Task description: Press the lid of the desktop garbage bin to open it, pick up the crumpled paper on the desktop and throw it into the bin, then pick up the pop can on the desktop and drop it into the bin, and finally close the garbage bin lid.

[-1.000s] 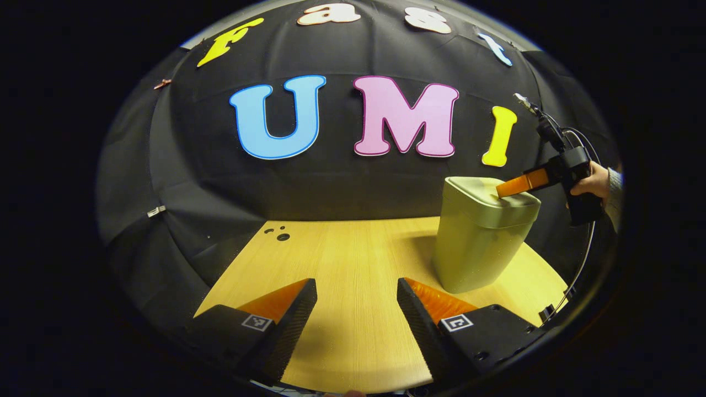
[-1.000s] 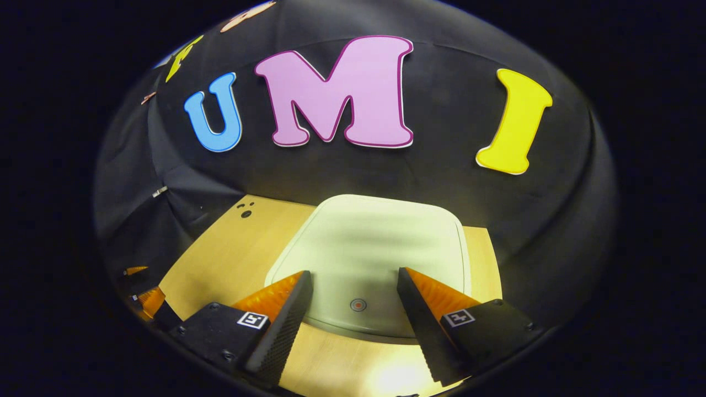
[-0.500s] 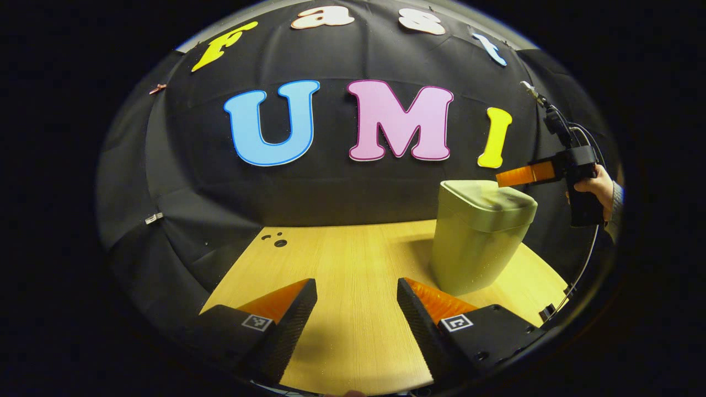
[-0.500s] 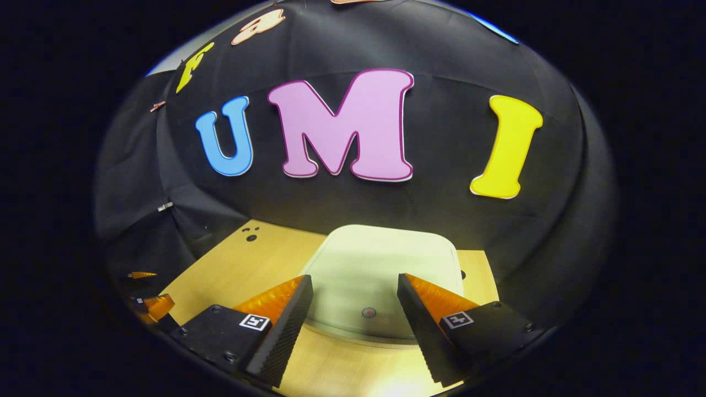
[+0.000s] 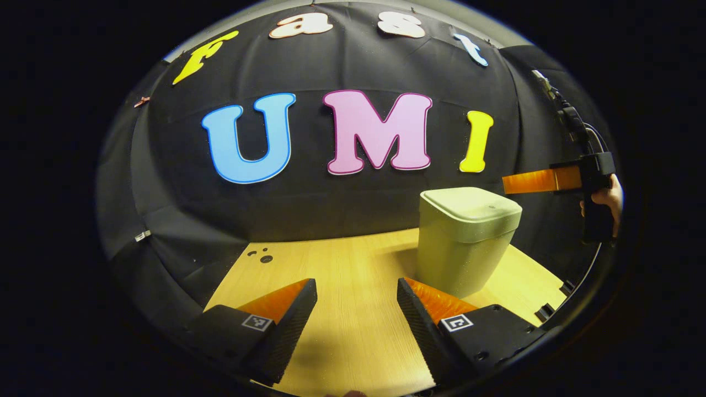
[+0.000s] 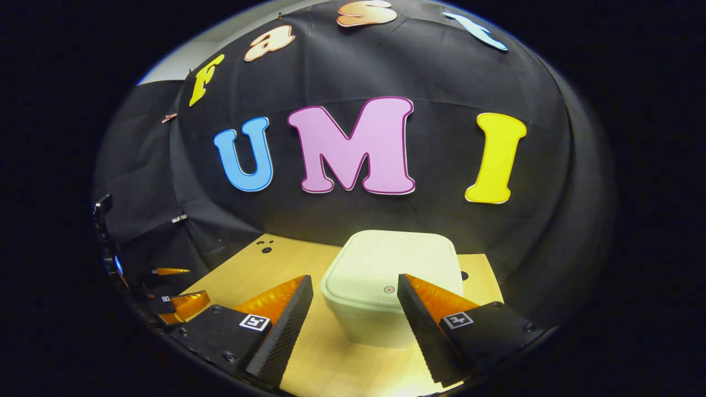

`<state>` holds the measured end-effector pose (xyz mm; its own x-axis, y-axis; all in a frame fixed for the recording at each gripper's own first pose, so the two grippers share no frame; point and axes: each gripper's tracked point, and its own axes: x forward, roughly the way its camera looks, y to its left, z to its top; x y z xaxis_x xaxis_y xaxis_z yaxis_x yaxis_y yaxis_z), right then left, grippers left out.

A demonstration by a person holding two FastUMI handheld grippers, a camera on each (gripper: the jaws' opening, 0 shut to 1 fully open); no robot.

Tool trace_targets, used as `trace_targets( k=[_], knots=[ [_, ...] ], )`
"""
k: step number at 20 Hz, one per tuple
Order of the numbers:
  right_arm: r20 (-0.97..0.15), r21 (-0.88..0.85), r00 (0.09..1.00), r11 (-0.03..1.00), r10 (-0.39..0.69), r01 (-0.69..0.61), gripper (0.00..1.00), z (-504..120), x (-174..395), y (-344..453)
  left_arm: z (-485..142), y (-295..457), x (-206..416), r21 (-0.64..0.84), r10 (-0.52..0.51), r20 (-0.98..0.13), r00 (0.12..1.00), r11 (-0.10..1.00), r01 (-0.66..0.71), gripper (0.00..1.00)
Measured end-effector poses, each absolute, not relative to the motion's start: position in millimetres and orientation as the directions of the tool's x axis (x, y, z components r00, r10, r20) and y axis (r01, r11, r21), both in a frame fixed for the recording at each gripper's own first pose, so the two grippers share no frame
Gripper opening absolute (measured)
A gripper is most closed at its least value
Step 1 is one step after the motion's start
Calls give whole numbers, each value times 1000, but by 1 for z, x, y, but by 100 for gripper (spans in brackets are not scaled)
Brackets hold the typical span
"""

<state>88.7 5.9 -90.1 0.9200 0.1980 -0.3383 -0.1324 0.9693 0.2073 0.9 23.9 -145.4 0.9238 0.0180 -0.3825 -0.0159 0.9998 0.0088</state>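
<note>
One bin is standing toward the counter's far right corner, close to the black cloth wall, and its lid is lying flat and closed. No paper ball or can is lying on the stretch of counter these pictures are taking in, so I am judging, not seeing, that both may already be inside and that the lid-closing step is done; equally, they could be lying out of frame and the task barely begun. The frames alone are not settling which.

The right claw is hovering above and just short of the bin's near edge, its fingers spread wide apart with nothing between them, clear of the lid. In the left gripper view it is showing level with the lid top and apart from it, with a hand gripping its handle. The left claw is hanging low over the middle of the counter near its front edge, fingers likewise wide apart and gripping nothing.

As for writing, the lid is carrying a small round red mark near its front edge, presumably the press spot; no brand or readable label is showing on the bin. Each claw is wearing small square black-and-white code tags, not text.
</note>
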Motion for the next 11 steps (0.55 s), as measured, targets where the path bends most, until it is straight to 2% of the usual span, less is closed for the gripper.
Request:
trace_targets(
  k=[6, 11],
  knots=[
    [-309, 202, 934, 972, 180, -121, 97, -91, 58, 20, -128, 20, 5, 3, -15, -345, 939, 1000, 18, 95],
    [-341, 172, 922, 977, 181, -129, 97, -106, 40, 44, -121, 27, 5, 5, -36, -317, 948, 999, 40, 95]
  ],
)
